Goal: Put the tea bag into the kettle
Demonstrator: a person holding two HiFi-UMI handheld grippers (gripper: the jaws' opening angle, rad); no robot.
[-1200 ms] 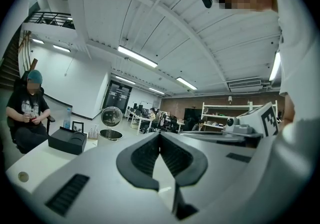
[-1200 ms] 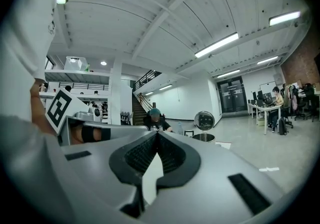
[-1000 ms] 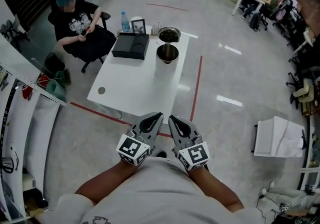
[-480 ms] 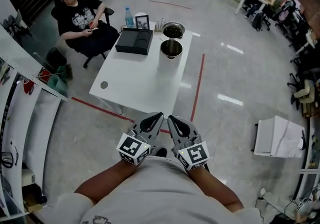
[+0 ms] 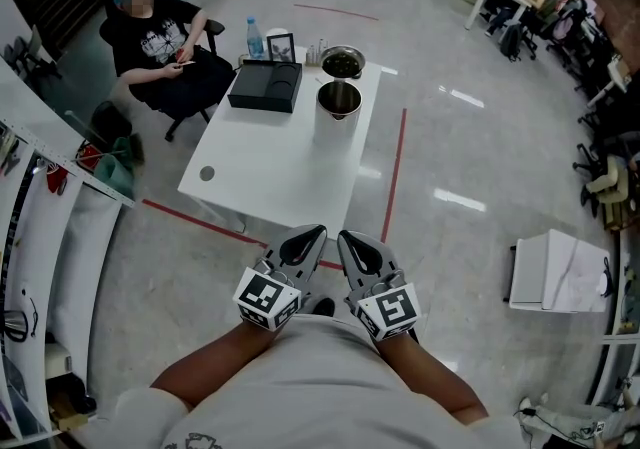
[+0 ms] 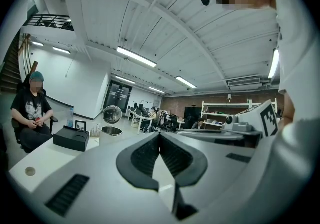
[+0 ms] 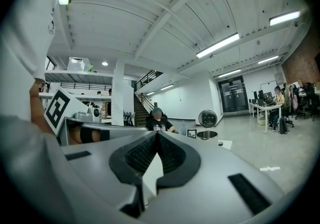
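Near the person's body, short of the white table, the left gripper and right gripper are both closed, empty. At the table's far right end stands the metal kettle, lid raised, right of a black box. I cannot make out the tea bag.

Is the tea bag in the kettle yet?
Nothing looks done yet. The left gripper and right gripper are both shut and empty, held short of the table. The kettle stands there with its lid up. No tea bag is clear to see; fetching and dropping it in remain.
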